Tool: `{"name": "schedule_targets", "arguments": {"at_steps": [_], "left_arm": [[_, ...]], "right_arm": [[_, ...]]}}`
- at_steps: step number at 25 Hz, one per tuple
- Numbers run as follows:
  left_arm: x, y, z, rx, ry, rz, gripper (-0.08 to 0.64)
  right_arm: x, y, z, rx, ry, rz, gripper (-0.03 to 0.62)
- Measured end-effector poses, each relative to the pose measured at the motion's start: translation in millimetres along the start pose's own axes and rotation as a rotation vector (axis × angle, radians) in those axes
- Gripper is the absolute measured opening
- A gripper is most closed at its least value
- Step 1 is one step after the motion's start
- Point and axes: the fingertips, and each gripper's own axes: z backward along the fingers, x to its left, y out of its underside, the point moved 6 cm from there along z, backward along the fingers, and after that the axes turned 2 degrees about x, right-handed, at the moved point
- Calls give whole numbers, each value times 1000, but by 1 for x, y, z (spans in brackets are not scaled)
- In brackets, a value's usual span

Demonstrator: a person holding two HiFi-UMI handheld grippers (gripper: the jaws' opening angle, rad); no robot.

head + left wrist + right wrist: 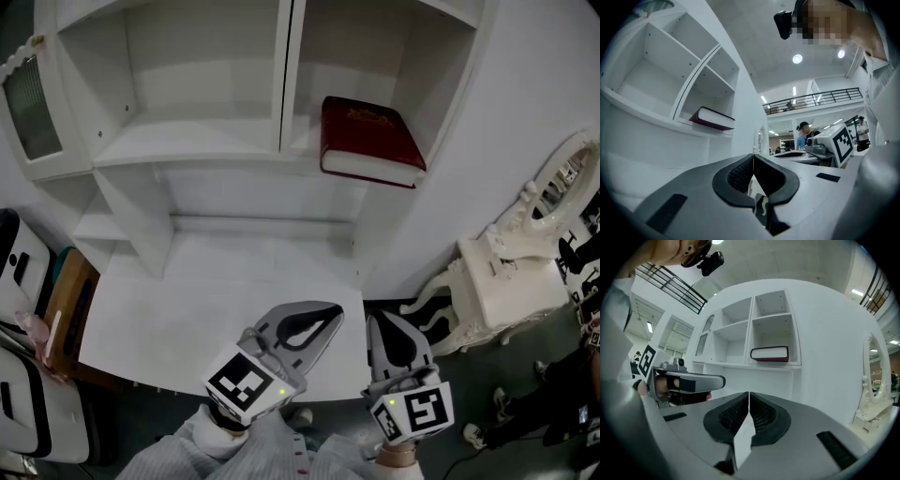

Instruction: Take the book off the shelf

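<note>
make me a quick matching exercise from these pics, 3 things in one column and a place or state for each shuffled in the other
Things:
1. book
2. left gripper
3. dressing table

Place or state:
a. white and ornate, on the floor right of the shelf unit
b. jaws shut, nothing between them
c. dark red, lying flat in a shelf compartment

Pairs: 1-c, 2-b, 3-a

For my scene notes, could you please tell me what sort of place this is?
Probably a large hall staged with home furniture: a white shelf holding a book, an ornate vanity, and a railed gallery.
</note>
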Motion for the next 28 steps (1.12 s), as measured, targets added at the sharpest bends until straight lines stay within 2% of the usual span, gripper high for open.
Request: {"name": "schedule_targets", "arguments": {"at_steps": [5, 10, 23, 28], "left_arm": [[5, -7, -30, -6, -58, -34, 11], [15, -14, -41, 21, -95, -75, 11], [42, -35, -52, 1, -126, -127, 11], [55, -43, -53, 13, -160, -194, 11]], "right_arm": [[-34, -1, -13, -15, -59, 10, 17], [-53, -1, -25, -24, -76, -8, 17], [-67, -4, -44, -30, -65, -14, 17], [-68, -5, -50, -35, -68, -13, 17]]}}
